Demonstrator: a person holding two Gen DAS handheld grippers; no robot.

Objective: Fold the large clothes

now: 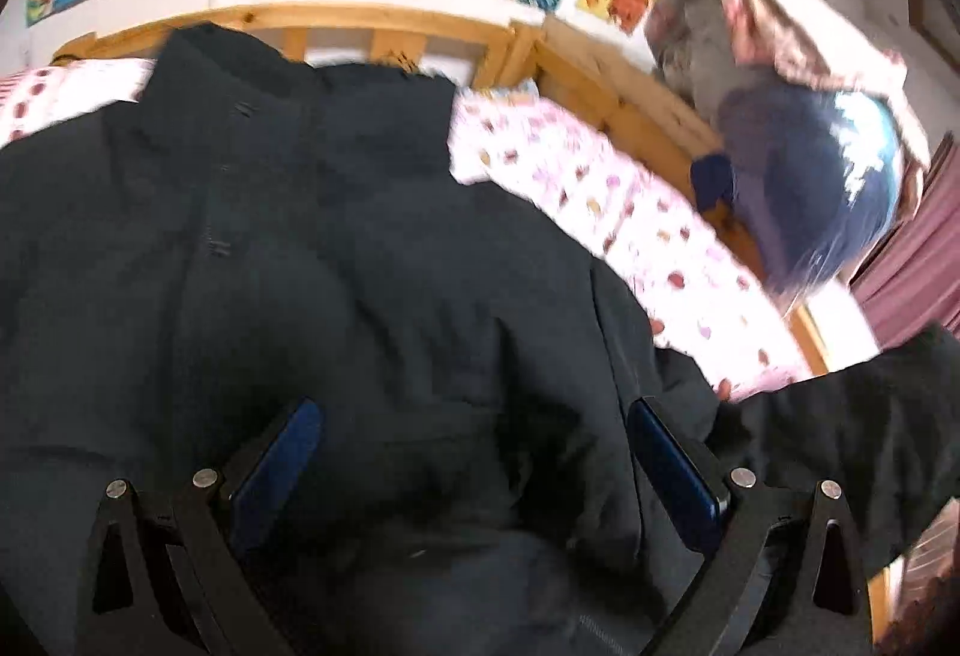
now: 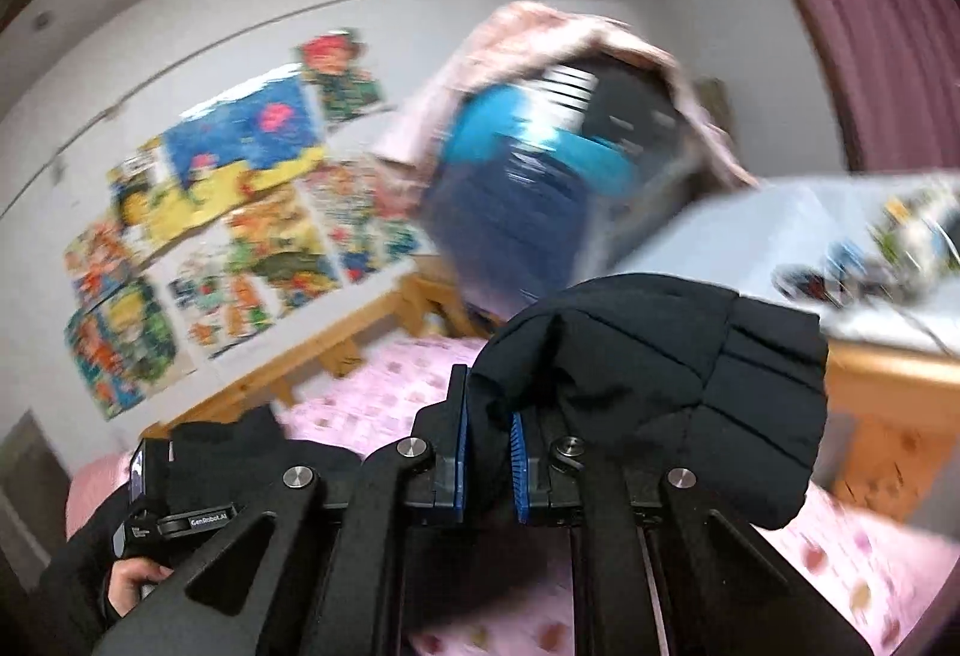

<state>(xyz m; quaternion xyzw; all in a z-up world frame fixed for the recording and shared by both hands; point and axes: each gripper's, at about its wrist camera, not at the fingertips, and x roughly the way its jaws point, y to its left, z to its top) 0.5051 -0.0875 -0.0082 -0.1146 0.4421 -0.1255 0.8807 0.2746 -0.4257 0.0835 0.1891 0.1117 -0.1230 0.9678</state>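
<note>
**A:** Where is the coat lying?

**B:** A large black padded coat (image 1: 300, 248) is spreading across a bed with a pink patterned sheet (image 1: 606, 200), its collar pointing toward the wooden bed frame (image 1: 606, 74). It is filling most of the left camera's view.

**A:** What are the left tongs doing?

**B:** The left gripper (image 1: 474, 416) is hovering over the coat with its blue-padded fingers (image 1: 672, 470) standing wide apart. Dark fabric is bulging up between them, but the pads are not pressing on it.

**A:** And the right tongs?

**B:** The right gripper (image 2: 487, 416) is pinching a fold of the coat (image 2: 660, 374) between narrow jaws, and a bunched, quilted part is hanging over its right finger, raised above the sheet.

**A:** Anything else nearby?

**B:** The person's hand (image 2: 135, 584), in a black sleeve, is showing at the lower left of the right camera's view, gripping the other tool's handle. Bright cartoon posters (image 2: 222, 236) are covering the white wall, a pink curtain (image 2: 870, 14) is hanging at the right, and a blurred pile of blue and pink items (image 2: 540, 164) is sitting beyond the bed.
</note>
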